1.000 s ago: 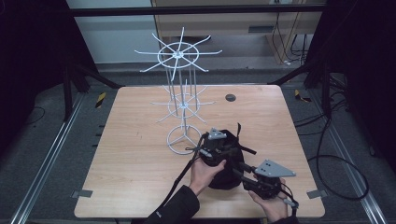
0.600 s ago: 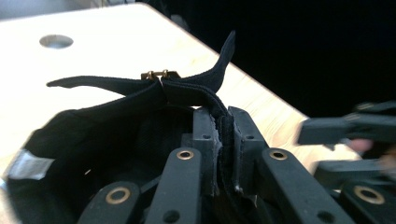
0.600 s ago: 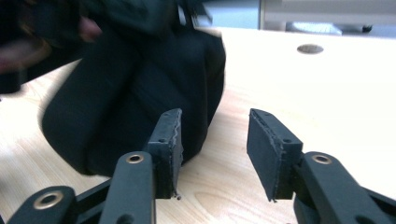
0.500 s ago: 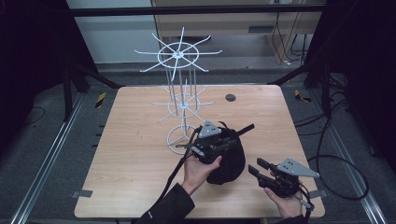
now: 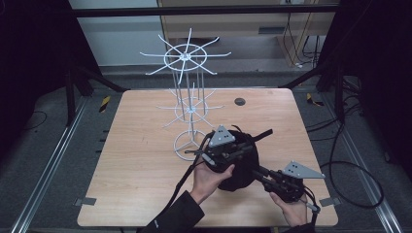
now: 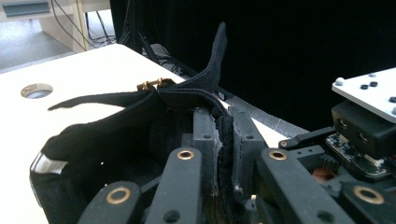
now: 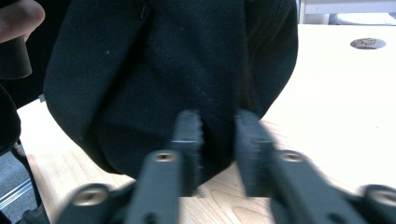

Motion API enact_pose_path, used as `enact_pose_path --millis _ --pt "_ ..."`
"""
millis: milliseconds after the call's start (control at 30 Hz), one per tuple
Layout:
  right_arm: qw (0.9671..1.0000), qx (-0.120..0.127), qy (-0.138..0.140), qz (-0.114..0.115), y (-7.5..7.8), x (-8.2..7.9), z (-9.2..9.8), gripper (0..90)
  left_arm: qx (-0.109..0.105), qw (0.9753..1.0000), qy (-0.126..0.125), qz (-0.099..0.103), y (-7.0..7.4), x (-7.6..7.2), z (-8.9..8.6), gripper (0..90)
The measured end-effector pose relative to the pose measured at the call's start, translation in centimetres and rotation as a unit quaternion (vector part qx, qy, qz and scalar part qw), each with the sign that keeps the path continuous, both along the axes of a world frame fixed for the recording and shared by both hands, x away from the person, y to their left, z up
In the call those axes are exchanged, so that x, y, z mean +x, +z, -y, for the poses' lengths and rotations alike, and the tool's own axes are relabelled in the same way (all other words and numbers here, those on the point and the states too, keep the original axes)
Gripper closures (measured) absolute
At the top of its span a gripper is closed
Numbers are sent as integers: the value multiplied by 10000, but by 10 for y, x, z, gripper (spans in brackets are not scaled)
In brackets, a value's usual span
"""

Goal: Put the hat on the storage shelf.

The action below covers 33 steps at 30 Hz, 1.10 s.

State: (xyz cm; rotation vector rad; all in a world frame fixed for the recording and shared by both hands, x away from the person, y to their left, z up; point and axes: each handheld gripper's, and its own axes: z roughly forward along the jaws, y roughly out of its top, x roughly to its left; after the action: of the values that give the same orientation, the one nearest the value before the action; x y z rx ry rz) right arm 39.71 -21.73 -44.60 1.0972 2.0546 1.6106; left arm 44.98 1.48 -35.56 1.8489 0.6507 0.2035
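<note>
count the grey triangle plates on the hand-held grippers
2: one grey plate tops the left hand-held gripper above the black cap; the other plate tops the right hand-held gripper, nearer the table's right edge.

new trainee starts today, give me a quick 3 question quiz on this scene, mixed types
1. True or false: the left gripper is shut on the black cap's strap.
2. The white wire rack stands: A) on the table, beyond the cap; B) on the floor; C) on top of the cap.
3. Fill in: the right gripper's jaws are ____, either side of the cap's edge.

Key: 1 true; 2 A; 3 open
</note>
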Motion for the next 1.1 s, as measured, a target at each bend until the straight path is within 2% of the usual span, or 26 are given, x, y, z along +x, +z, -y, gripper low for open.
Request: enact_pose_path --millis 100,233,367,433,467,500,533,600,700,733,767,800,867,900,933,1000,1033,1100 --pt "10000 2 38 5 4 -1 0 862 -39 10000 -19 13 0 1 -2 820" --pt "9998 -164 -84 65 11 -4 1 877 -66 10000 18 -9 0 2 -4 795" --pt "9985 -460 -233 196 20 -6 5 879 -1 10000 96 0 -1 3 -8 653" --pt "9974 -620 -289 237 25 -8 6 879 79 9999 116 100 -3 0 -11 583" --pt "9958 -796 -372 267 27 -9 7 880 82 9998 115 108 -4 -1 -13 542" --pt "9958 -796 -372 267 27 -9 7 880 82 9998 115 108 -4 -1 -13 526" --pt "9930 -1040 -491 278 31 -10 9 880 134 9996 136 206 -8 -6 -21 510" --pt "9917 -1122 -572 256 34 -10 11 880 204 9993 164 269 -10 -10 -28 484" --pt "9861 -1472 -714 308 40 -12 15 880 297 9988 231 317 -11 -14 -38 449" --pt "9837 -1592 -761 335 43 -11 16 880 366 9983 318 322 -12 -18 -52 439" --pt "9837 -1592 -761 335 43 -11 16 880 366 9983 318 322 -12 -18 -52 434" --pt "9801 -1771 -836 326 48 -11 18 879 418 9977 417 327 -12 -21 -65 426" --pt "9775 -1883 -899 315 51 -10 19 879 493 9966 549 379 -12 -25 -81 412" --pt "9775 -1883 -899 315 51 -10 19 879 493 9966 549 379 -12 -25 -81 406" --pt "9735 -2049 -966 301 56 -10 19 879 540 9953 720 360 -16 -29 -100 403" --pt "9705 -2179 -987 305 57 -10 18 879 576 9942 851 322 -20 -32 -115 394" --pt "9705 -2179 -987 305 57 -10 18 879 576 9942 851 322 -20 -32 -115 394" --pt "9655 -2401 -976 267 59 -9 16 879 605 9923 1045 279 -27 -37 -137 392"
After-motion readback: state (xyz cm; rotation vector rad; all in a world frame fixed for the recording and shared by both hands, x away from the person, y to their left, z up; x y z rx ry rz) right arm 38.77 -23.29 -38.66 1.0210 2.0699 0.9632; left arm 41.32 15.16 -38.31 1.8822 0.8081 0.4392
